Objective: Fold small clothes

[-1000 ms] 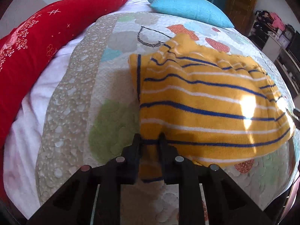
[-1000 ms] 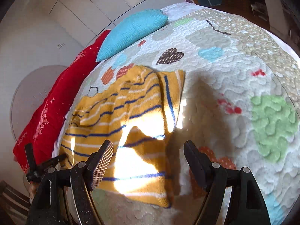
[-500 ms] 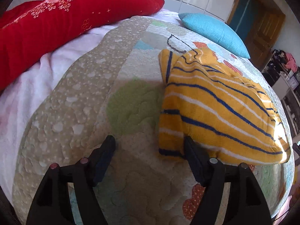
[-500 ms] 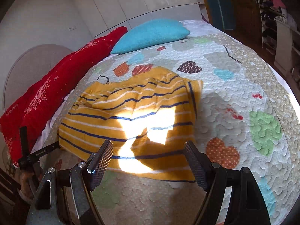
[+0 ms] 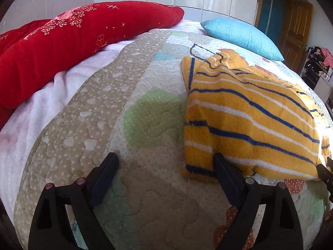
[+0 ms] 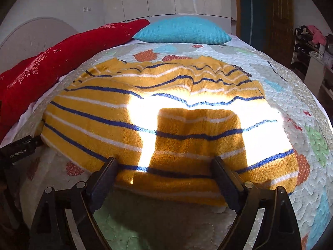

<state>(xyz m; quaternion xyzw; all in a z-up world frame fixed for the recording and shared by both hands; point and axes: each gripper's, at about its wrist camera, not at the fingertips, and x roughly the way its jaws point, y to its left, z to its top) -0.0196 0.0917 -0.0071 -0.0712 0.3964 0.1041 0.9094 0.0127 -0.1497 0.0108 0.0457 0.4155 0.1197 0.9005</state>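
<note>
A yellow knitted garment with blue and white stripes lies folded on the quilted bedspread. In the right wrist view the garment spreads across the middle, with a sunlit patch on it. My left gripper is open and empty, just off the garment's near left corner; its right finger overlaps that corner. My right gripper is open and empty over the garment's near edge. The left gripper's body shows at the left edge of the right wrist view.
A long red pillow lies along the left side of the bed and a turquoise pillow at the head. A white blanket shows beside the quilt. A wooden door and cluttered shelves stand to the right.
My left gripper has let go of the garment's corner, opened wide and drawn back to the left. My right gripper stayed open and swung round, facing the garment's near edge.
</note>
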